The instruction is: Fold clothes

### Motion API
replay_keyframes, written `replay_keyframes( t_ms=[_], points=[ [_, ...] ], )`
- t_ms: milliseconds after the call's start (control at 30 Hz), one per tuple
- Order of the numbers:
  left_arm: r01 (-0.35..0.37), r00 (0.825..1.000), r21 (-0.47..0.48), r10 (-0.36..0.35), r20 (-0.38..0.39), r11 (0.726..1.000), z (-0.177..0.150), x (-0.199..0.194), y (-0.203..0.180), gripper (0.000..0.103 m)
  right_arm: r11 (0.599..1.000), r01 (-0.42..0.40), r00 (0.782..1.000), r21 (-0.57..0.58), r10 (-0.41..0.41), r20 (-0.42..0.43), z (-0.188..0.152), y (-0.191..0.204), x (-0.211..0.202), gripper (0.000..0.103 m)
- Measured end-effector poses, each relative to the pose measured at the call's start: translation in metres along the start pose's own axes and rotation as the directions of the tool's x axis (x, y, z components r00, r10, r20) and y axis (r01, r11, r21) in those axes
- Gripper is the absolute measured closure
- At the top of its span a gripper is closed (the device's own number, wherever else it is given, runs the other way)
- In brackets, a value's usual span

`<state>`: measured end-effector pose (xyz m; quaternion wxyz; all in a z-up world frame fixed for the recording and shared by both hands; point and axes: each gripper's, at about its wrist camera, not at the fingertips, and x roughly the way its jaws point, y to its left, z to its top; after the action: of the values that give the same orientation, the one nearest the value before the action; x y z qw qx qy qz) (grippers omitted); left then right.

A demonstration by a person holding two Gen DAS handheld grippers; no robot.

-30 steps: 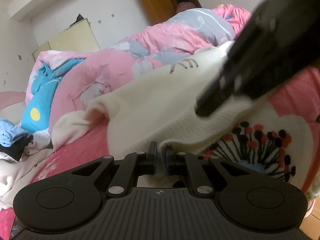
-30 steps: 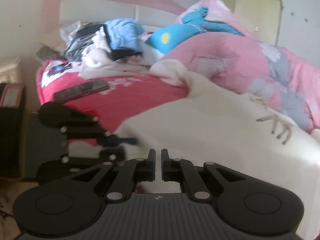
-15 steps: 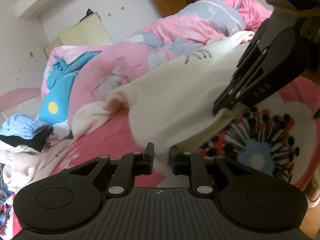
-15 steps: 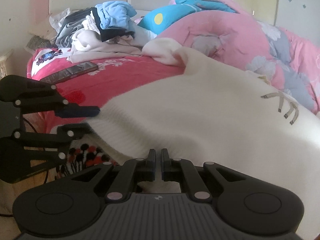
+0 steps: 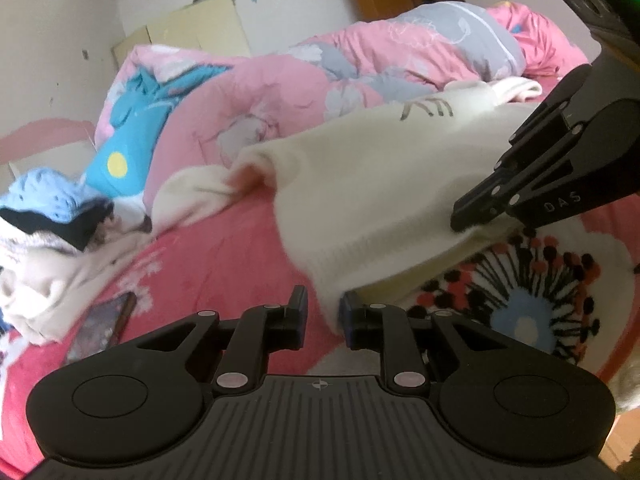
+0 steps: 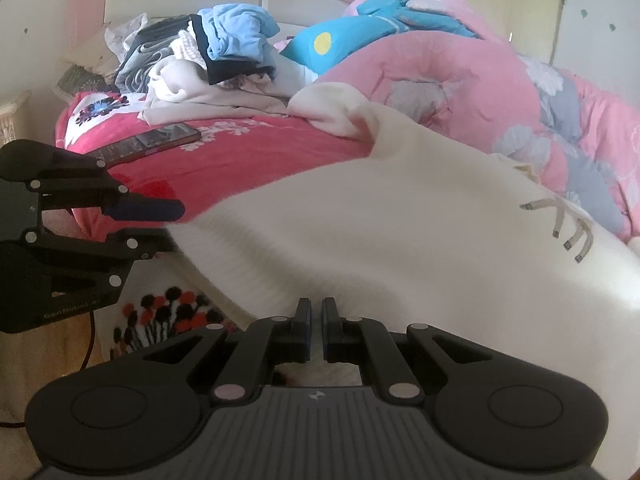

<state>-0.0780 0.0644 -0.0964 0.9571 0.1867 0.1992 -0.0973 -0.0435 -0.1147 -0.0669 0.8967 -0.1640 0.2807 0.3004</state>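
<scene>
A cream knit sweater [image 5: 380,184] lies spread over the red bedsheet [image 5: 224,256], one sleeve bunched toward the quilt. My left gripper [image 5: 323,308] stands slightly open, and the sweater's near hem corner hangs loose in the gap beside the right finger. In the right wrist view the left gripper [image 6: 172,224] is at the hem's left end, its fingers apart. My right gripper [image 6: 316,312] is shut on the sweater [image 6: 380,232] at its hem. From the left wrist view the right gripper [image 5: 460,220] pinches that hem just above the bed's edge.
A pink and grey quilt [image 6: 460,92] is heaped behind the sweater, with a blue pillow [image 6: 340,40]. A pile of clothes [image 6: 216,52] sits by the headboard. A phone [image 6: 156,142] lies on the sheet to the left. A flower-patterned cover [image 5: 520,280] hangs over the bed's edge.
The left gripper's jaws have parted from shut and let go of the hem corner. It has drawn back a little and rolled. The right gripper stays shut on the hem.
</scene>
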Motion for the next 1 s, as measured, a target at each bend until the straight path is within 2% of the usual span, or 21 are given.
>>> replay_keyframes(
  t_ms=[300,500,633,733,867,933,1000],
  points=[
    [0.094,0.995,-0.130,-0.096,-0.012,0.987,0.001,-0.021,0.026,0.077,1.000,-0.012,1.000,0.018,0.011,0.011,-0.003,-0.002,0.002,0.098],
    [0.149,0.987,-0.224,-0.131,0.091,0.963,0.017,-0.030,0.028,0.073,0.999,-0.026,0.999,0.048,0.024,0.024,-0.005,-0.006,0.004,0.098],
    [0.147,0.989,-0.157,-0.141,0.052,0.976,0.027,0.002,-0.001,0.073,0.994,-0.042,0.999,0.098,0.039,0.026,-0.003,-0.012,0.004,0.098],
    [0.151,0.988,-0.152,-0.151,0.006,0.977,0.026,0.025,-0.011,0.073,0.985,-0.064,0.998,0.161,0.059,0.035,-0.001,-0.025,-0.007,0.098],
    [0.163,0.987,-0.169,-0.163,0.012,0.972,0.021,0.028,-0.008,0.073,0.967,0.016,0.996,0.252,-0.036,0.077,-0.006,-0.061,-0.054,0.098],
    [0.163,0.986,-0.178,-0.164,0.011,0.970,0.021,0.028,-0.007,0.073,0.952,0.072,0.994,0.299,-0.094,0.060,-0.013,-0.080,-0.073,0.097],
    [0.159,0.987,-0.181,-0.159,0.010,0.971,0.020,0.027,-0.007,0.073,0.939,0.098,0.993,0.329,-0.112,0.023,-0.020,-0.092,-0.083,0.097]
  ],
)
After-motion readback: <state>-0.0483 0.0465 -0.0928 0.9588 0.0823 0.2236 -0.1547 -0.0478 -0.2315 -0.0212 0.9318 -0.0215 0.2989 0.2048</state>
